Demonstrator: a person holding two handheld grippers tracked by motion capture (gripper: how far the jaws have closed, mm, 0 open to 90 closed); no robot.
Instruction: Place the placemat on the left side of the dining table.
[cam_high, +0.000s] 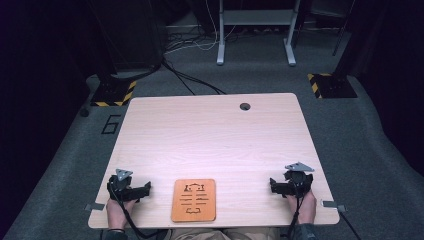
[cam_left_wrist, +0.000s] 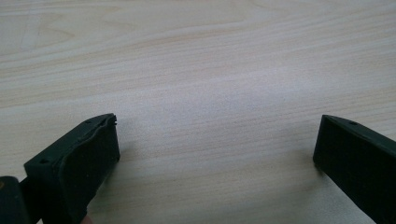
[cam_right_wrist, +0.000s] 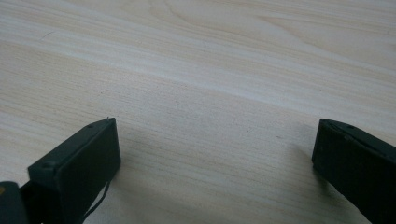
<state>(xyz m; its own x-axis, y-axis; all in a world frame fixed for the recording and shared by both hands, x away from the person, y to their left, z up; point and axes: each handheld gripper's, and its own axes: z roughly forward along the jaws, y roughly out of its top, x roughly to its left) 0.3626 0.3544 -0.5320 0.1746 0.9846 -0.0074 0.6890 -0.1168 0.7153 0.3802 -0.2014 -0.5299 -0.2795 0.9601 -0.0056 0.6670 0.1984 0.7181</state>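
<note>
An orange board (cam_high: 194, 200) with dark engraved markings lies flat at the near edge of the wooden table (cam_high: 210, 135), between the two hands. My left gripper (cam_high: 148, 187) rests on the table to the board's left, held by a hand, and points toward the board. In the left gripper view its gripper (cam_left_wrist: 217, 135) stands open with bare wood between the jaws. My right gripper (cam_high: 272, 184) rests to the board's right, pointing inward. In its own view the right gripper (cam_right_wrist: 215, 135) is open too, with nothing between the jaws.
A round cable hole (cam_high: 244, 106) sits near the table's far edge. Small metal brackets (cam_high: 94, 207) stick out at the near corners. Beyond the table are grey carpet, yellow-black striped stand bases (cam_high: 115, 93) and a white desk frame (cam_high: 255, 30).
</note>
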